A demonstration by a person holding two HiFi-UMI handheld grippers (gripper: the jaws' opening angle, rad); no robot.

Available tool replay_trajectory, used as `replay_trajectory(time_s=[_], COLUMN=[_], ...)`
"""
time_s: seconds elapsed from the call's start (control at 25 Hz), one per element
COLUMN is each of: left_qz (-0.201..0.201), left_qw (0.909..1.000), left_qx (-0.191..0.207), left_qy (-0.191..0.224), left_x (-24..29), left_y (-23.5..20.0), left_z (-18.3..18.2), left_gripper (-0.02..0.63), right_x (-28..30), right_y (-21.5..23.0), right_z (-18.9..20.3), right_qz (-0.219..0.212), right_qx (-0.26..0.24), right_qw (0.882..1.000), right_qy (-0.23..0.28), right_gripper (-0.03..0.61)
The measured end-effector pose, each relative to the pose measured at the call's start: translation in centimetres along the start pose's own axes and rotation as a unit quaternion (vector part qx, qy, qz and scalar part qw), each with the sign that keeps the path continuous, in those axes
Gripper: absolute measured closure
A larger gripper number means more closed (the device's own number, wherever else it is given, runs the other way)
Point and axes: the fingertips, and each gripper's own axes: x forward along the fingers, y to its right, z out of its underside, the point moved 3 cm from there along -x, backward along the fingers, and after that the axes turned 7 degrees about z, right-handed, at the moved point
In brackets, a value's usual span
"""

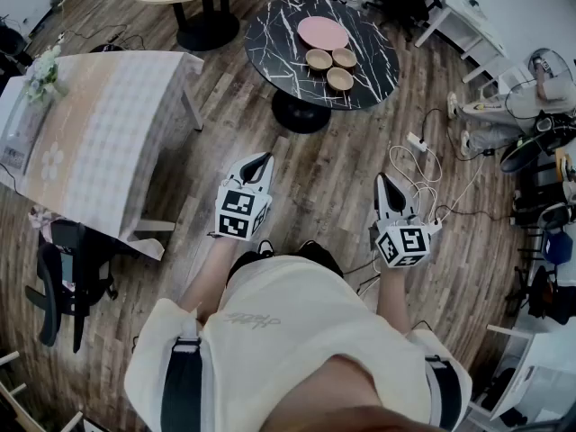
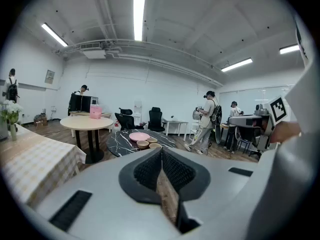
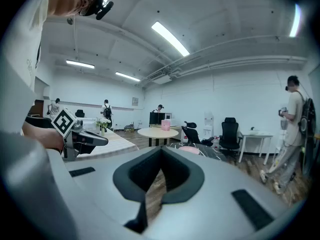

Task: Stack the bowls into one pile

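Wood-plank flooring surrounds a round black marble table (image 1: 270, 34), where three tan bowls (image 1: 319, 58) sit unstacked in a cluster just beside a pink plate (image 1: 323, 32). Well short of it, the left gripper (image 1: 263, 160) and right gripper (image 1: 382, 179) each have their jaws pressed together on nothing.

The head camera looks steeply down, far from the dark round table (image 1: 270, 39). Cameras on the left claw (image 1: 260, 160) and right claw (image 1: 383, 181) look forward at that same table.
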Motion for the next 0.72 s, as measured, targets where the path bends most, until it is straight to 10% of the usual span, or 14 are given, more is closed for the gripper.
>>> replay_trajectory(time_s=[0.72], left_qz=[0.017], left_qw=[0.9979], left_qx=[-0.017], left_qy=[-0.061], left_x=[3.5], left_y=[0.8], left_z=[3.0], left_gripper=[0.592], right_x=[2.0], right_y=[1.4], right_z=[4.2], right_qz=[-0.022], right_qx=[0.046], right_qw=[0.998], right_qy=[-0.039], right_gripper=[0.575])
